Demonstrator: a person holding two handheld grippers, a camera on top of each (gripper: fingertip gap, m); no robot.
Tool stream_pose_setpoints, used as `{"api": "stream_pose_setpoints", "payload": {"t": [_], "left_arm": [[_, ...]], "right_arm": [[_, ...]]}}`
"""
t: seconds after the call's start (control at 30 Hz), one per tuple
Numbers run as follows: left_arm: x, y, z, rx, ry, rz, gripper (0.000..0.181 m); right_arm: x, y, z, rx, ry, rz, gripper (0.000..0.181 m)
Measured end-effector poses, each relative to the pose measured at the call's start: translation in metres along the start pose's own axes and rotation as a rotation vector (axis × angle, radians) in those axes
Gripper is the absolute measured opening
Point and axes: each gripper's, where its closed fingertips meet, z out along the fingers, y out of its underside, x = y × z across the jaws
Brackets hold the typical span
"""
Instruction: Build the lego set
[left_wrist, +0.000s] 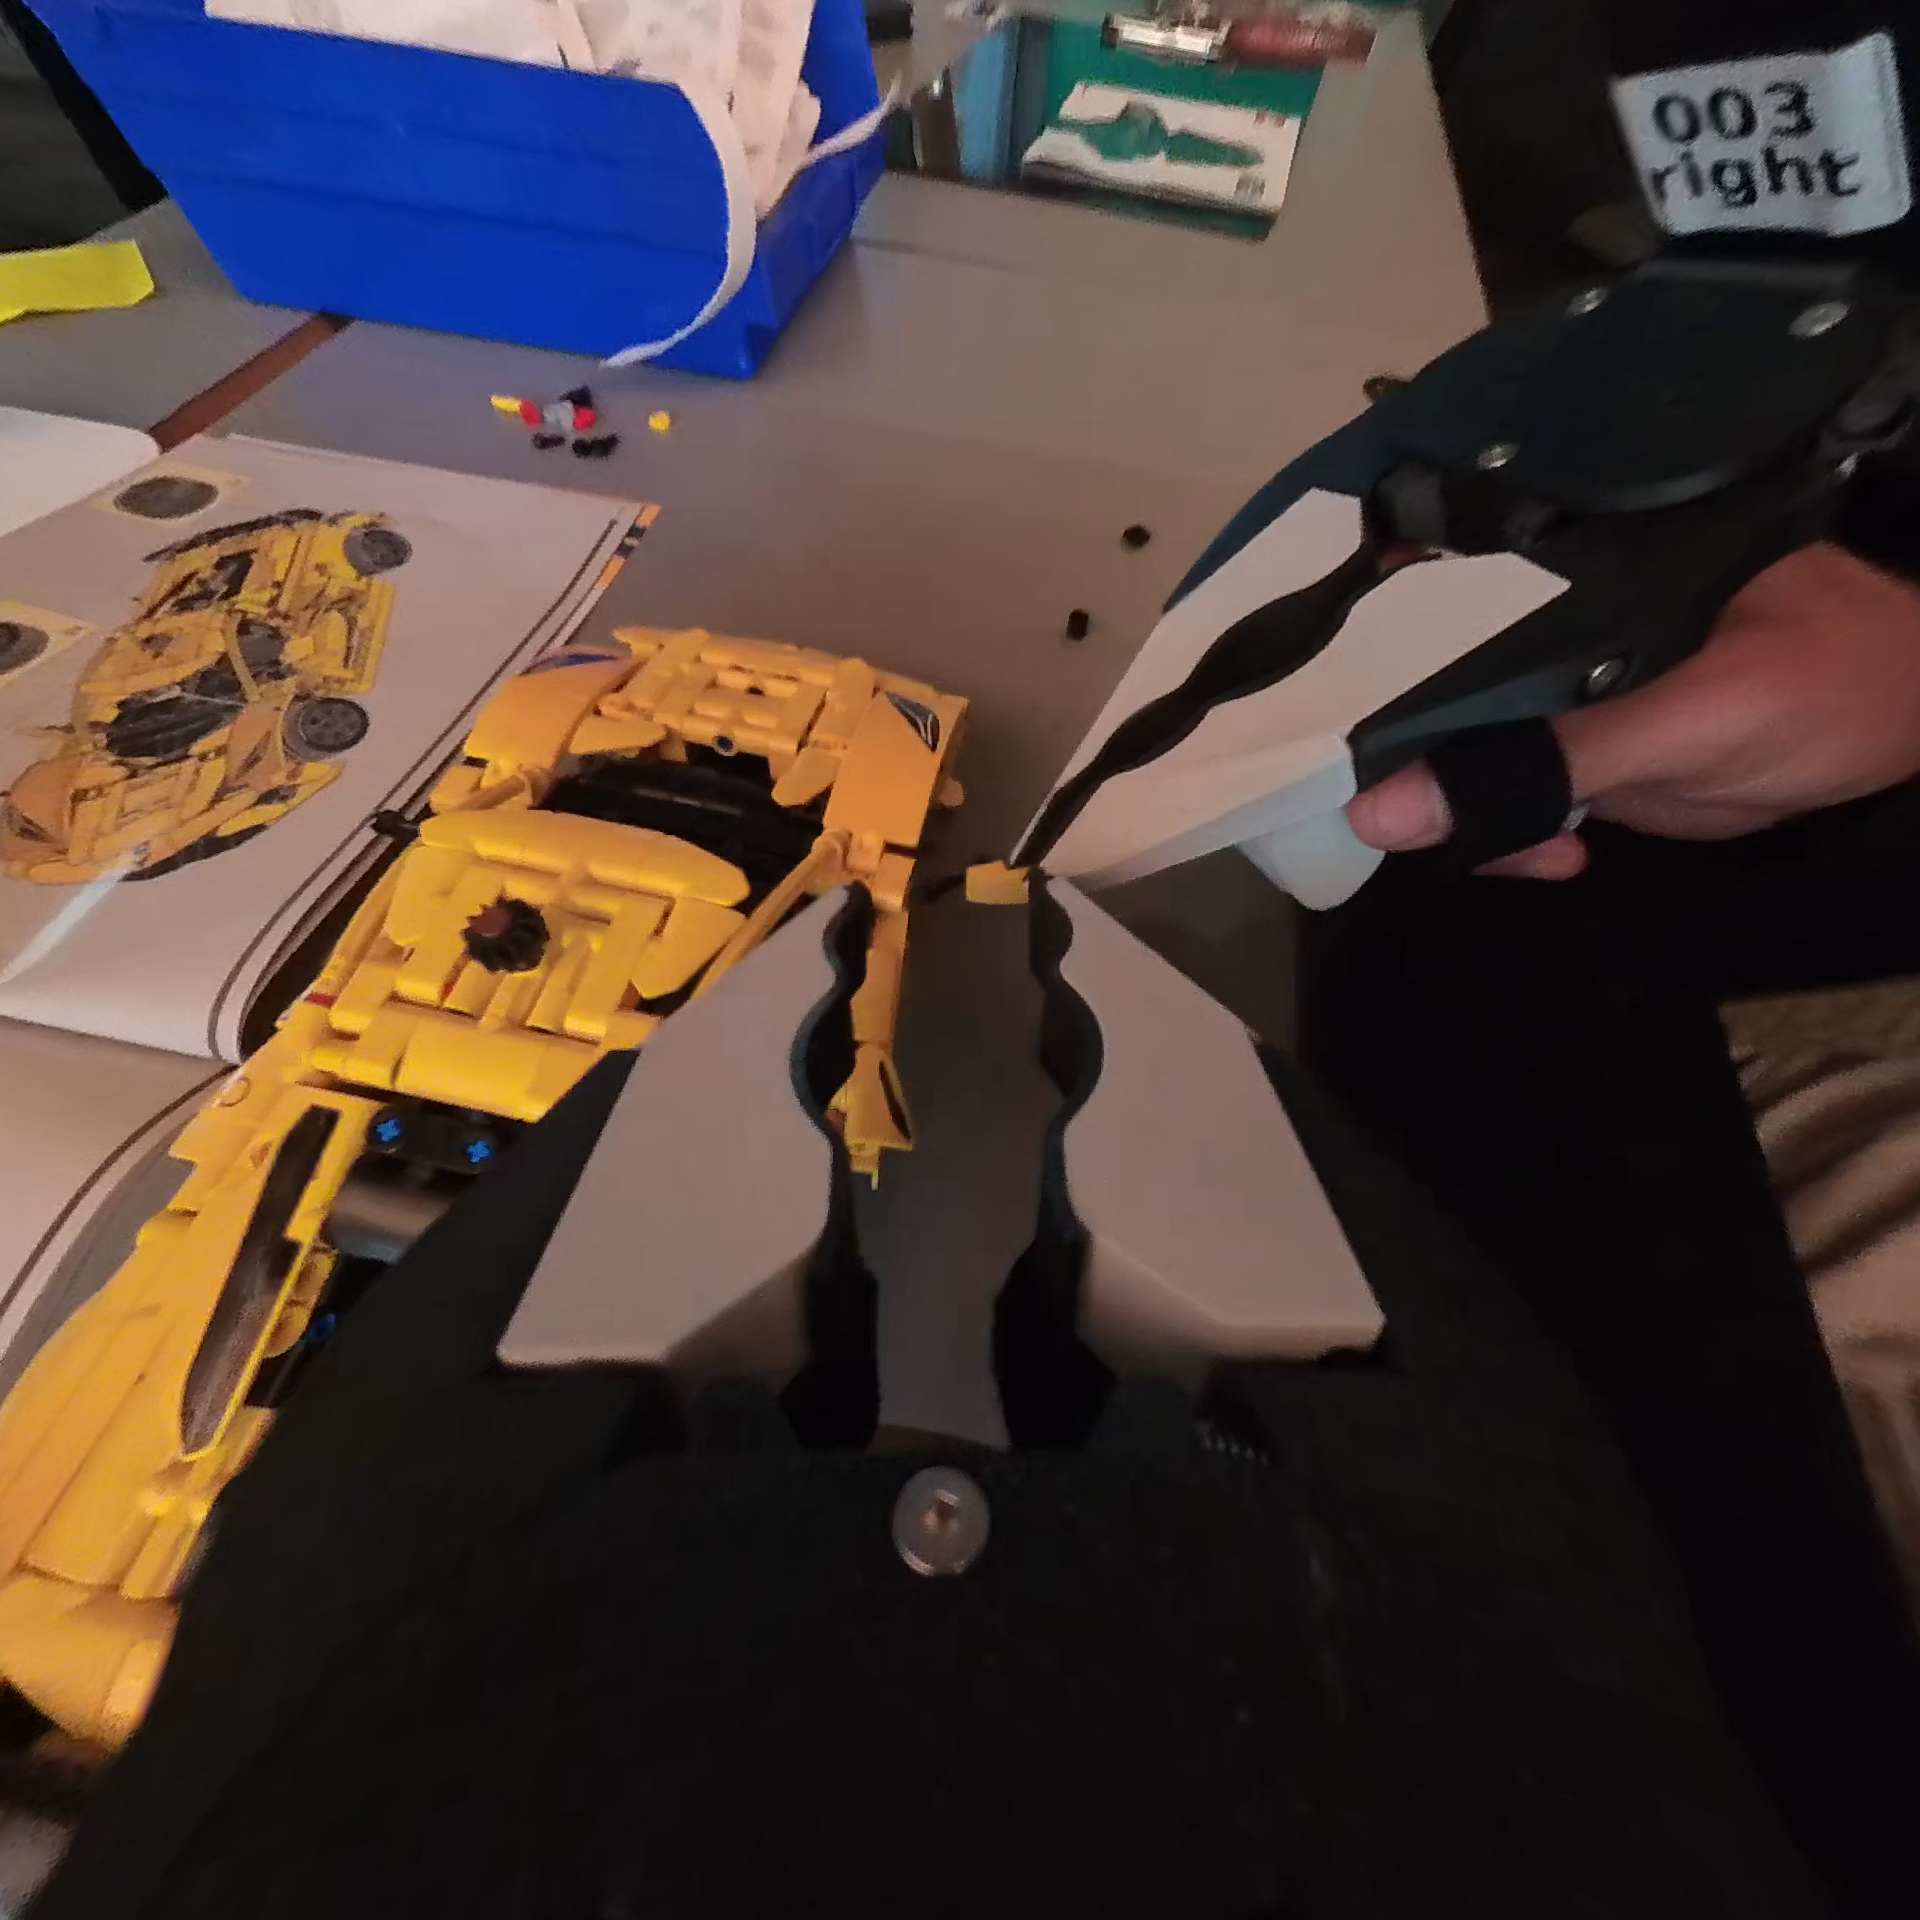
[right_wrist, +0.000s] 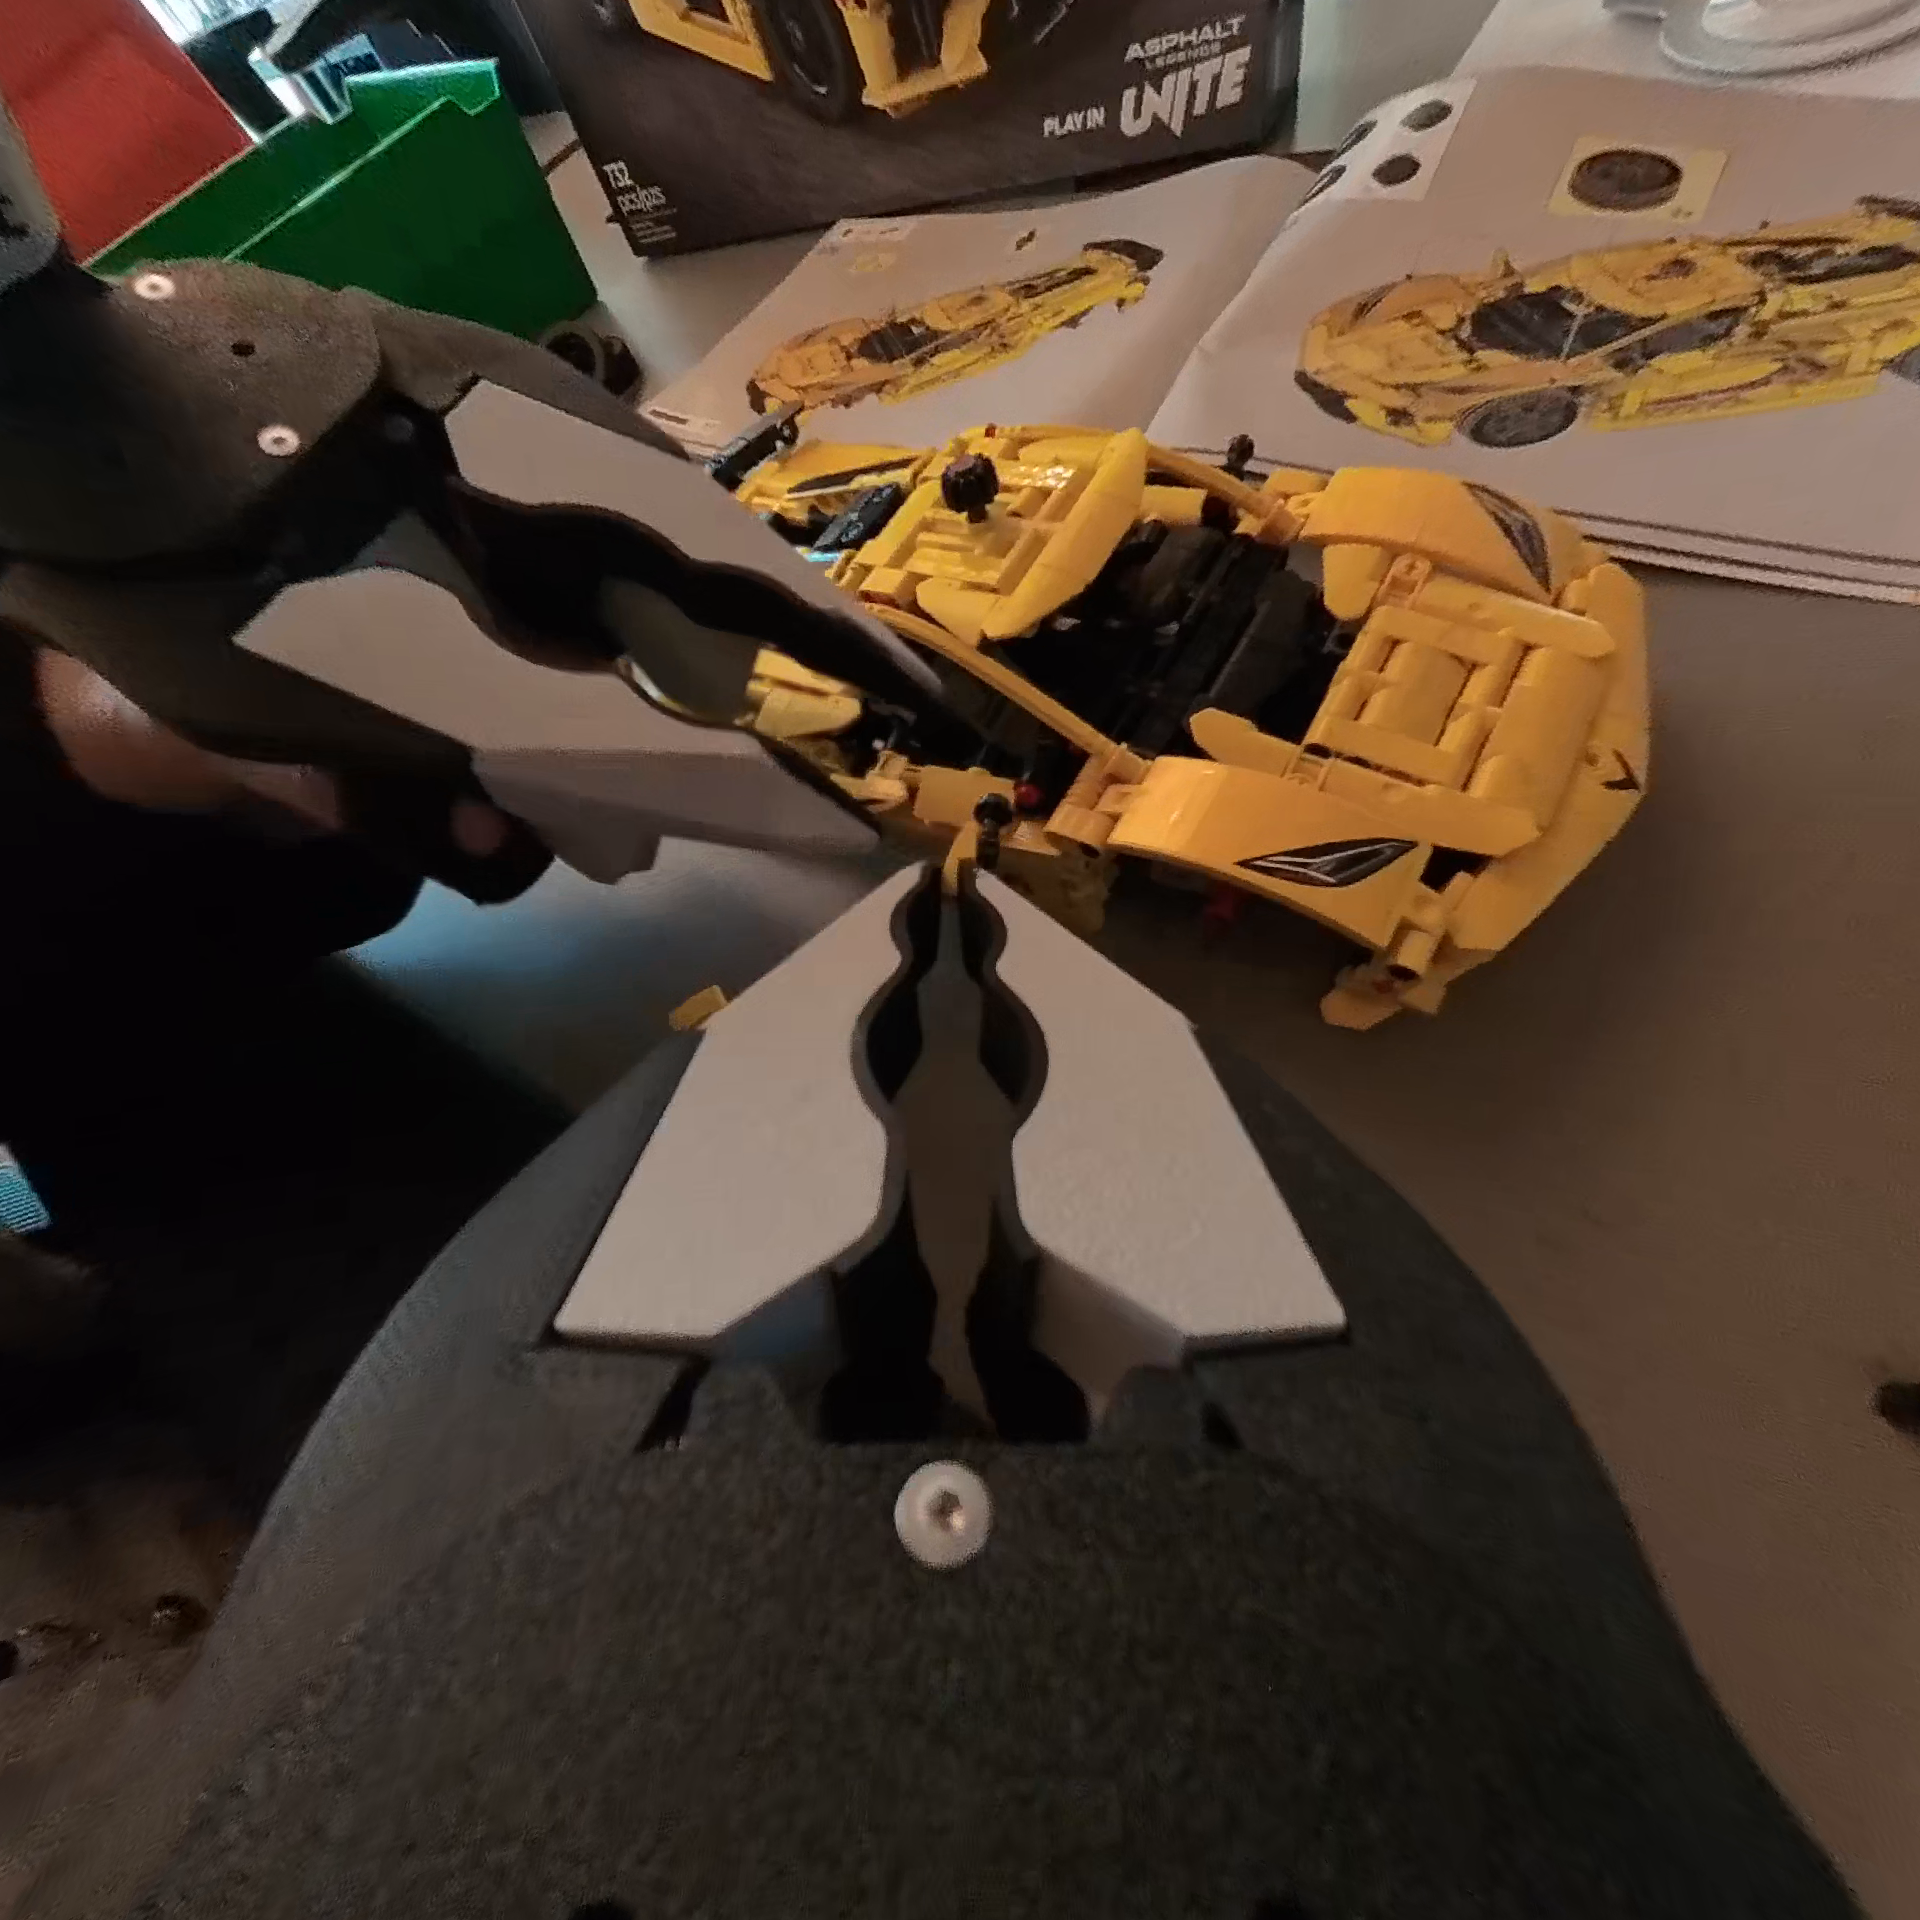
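Pinching 1 yellow piece (left_wrist: 995, 883) in my right claw (left_wrist: 1023, 868) beside the car (left_wrist: 582, 914); left claw (left_wrist: 940, 914) gapes, ready to steady it.

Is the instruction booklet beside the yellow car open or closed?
Open. The instruction booklet lies spread flat on the table behind the yellow car, with two facing pages showing, each with a car drawing.

1 yellow car (left_wrist: 582, 935). 2 grippers: left (left_wrist: 945, 904), right (right_wrist: 951, 883). 1 open manual (left_wrist: 239, 727). 1 blue bin (left_wrist: 468, 197), 1 green bin (right_wrist: 395, 208), 1 set box (right_wrist: 935, 114). Approx. 10 loose bits (left_wrist: 566, 421) on table (left_wrist: 1039, 436); 1 small yellow piece (left_wrist: 995, 883).
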Motion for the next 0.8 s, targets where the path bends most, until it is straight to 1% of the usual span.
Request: {"api": "stream_pose_setpoints", "payload": {"t": [0.1, 0.17, 0.3, 0.37, 0.5, 0.63, 0.73, 0.8], "left_arm": [[-0.005, -0.005, -0.005, 0.044, -0.002, -0.051, 0.030], [-0.008, -0.012, -0.009, 0.094, 0.011, -0.119, 0.030], [-0.012, -0.030, -0.022, 0.228, 0.090, -0.321, 0.030], [-0.013, -0.036, -0.026, 0.275, 0.127, -0.402, 0.030], [-0.011, -0.034, -0.029, 0.286, 0.185, -0.534, 0.031], [0.005, -0.040, -0.032, 0.303, 0.323, -0.660, 0.031], [0.012, -0.044, -0.035, 0.318, 0.367, -0.709, 0.030], [0.013, -0.046, -0.037, 0.328, 0.369, -0.706, 0.031]], "right_arm": [[-0.002, 0.000, -0.002, 0.005, -0.008, -0.027, 0.004], [-0.004, -0.001, -0.002, 0.018, -0.016, -0.038, 0.003], [-0.012, -0.015, -0.011, 0.130, -0.055, -0.084, 0.003], [-0.014, -0.021, -0.014, 0.174, -0.036, -0.130, 0.003], [-0.022, -0.026, -0.018, 0.226, 0.039, -0.279, 0.003], [-0.034, -0.025, -0.017, 0.240, 0.115, -0.456, 0.003], [-0.040, -0.028, -0.021, 0.278, 0.161, -0.551, 0.003], [-0.043, -0.031, -0.025, 0.310, 0.168, -0.567, 0.003]]}}
